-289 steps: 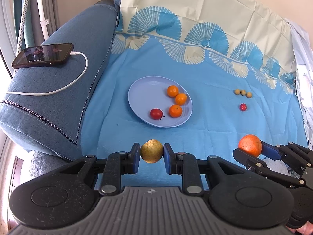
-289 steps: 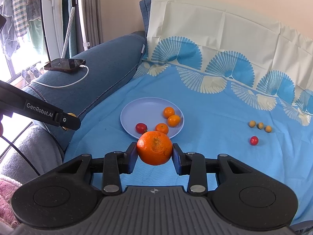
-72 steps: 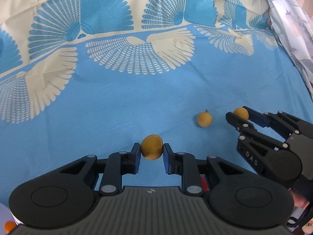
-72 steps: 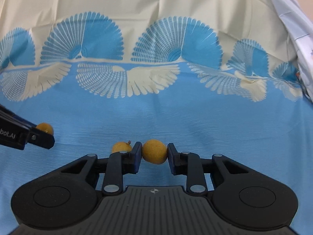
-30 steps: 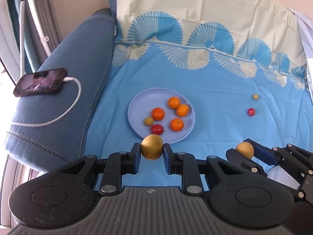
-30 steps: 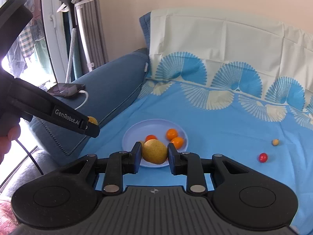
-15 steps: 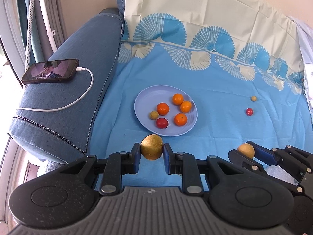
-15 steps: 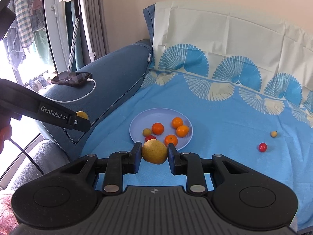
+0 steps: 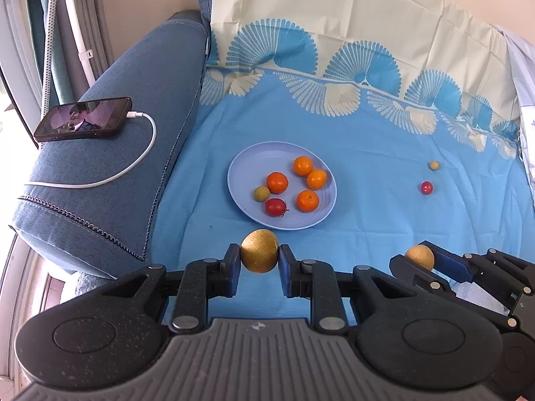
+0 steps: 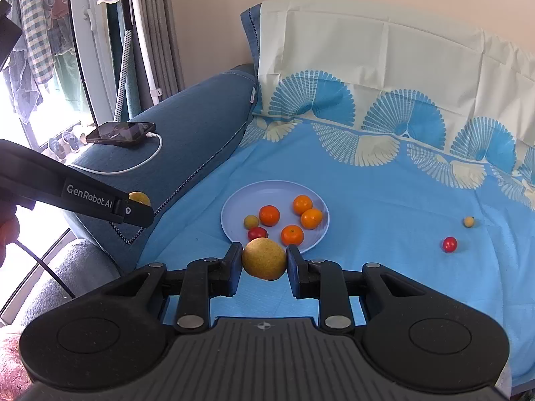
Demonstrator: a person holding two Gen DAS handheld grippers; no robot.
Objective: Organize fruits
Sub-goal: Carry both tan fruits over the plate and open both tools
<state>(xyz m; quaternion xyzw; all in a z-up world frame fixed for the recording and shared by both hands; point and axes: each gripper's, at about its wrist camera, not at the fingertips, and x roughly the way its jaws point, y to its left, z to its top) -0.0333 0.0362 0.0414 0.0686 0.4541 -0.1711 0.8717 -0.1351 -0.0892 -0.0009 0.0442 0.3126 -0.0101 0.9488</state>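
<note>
A pale blue plate lies on the blue sheet and holds several oranges, a red fruit and a small yellow fruit. My left gripper is shut on a small yellow-brown fruit, held above the sheet just in front of the plate. My right gripper is shut on a like yellow-brown fruit, also in front of the plate; it shows in the left wrist view. A small yellow fruit and a red fruit lie loose at the right.
A blue sofa armrest stands at the left with a phone and its white charging cable on it. The cream and blue patterned cloth rises up the backrest behind. A white cloth lies at the far right.
Over the last second both grippers drew slightly back and steadied, each still holding its fruit. Earlier they took these fruits from the right of the sheet.
</note>
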